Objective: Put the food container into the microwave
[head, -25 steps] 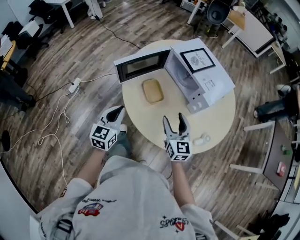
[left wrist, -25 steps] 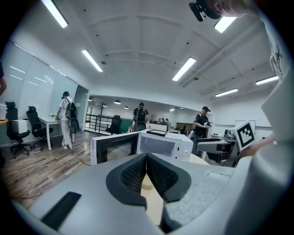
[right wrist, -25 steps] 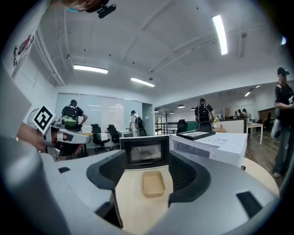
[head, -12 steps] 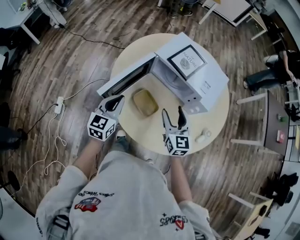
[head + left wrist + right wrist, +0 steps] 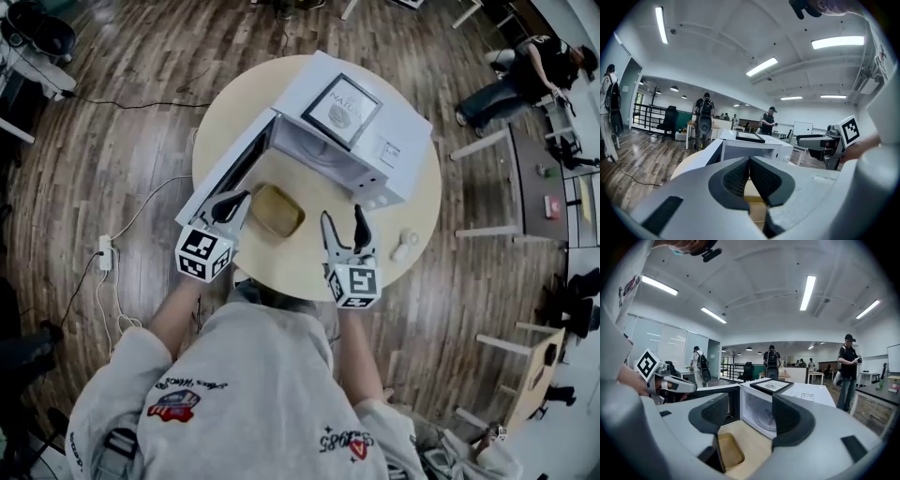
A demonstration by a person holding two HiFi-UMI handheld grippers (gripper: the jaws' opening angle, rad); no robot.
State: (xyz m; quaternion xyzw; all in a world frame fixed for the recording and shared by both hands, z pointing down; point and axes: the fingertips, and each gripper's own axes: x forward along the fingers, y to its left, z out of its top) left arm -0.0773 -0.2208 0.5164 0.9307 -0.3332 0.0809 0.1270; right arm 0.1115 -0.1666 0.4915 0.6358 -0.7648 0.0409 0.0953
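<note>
A shallow tan food container [image 5: 276, 210] lies on the round table [image 5: 309, 267], just in front of the white microwave [image 5: 349, 141], whose door [image 5: 223, 180] stands swung open to the left. My left gripper [image 5: 233, 200] is shut and holds nothing; its tips are just left of the container, near the door. My right gripper [image 5: 343, 225] is open and holds nothing, a short way right of the container. The right gripper view shows the container [image 5: 729, 451] low between the open jaws and the microwave's cavity [image 5: 764, 413] beyond. In the left gripper view the pads [image 5: 738, 177] meet.
A small white object [image 5: 405, 247] lies on the table right of my right gripper. A framed picture [image 5: 341, 111] rests on top of the microwave. A cable and power strip [image 5: 105, 253] lie on the wooden floor at left. People stand in the room behind.
Both grippers have come forward over the table toward the container. The left one now sits beside the container's left edge by the open door. The head view has swung.
</note>
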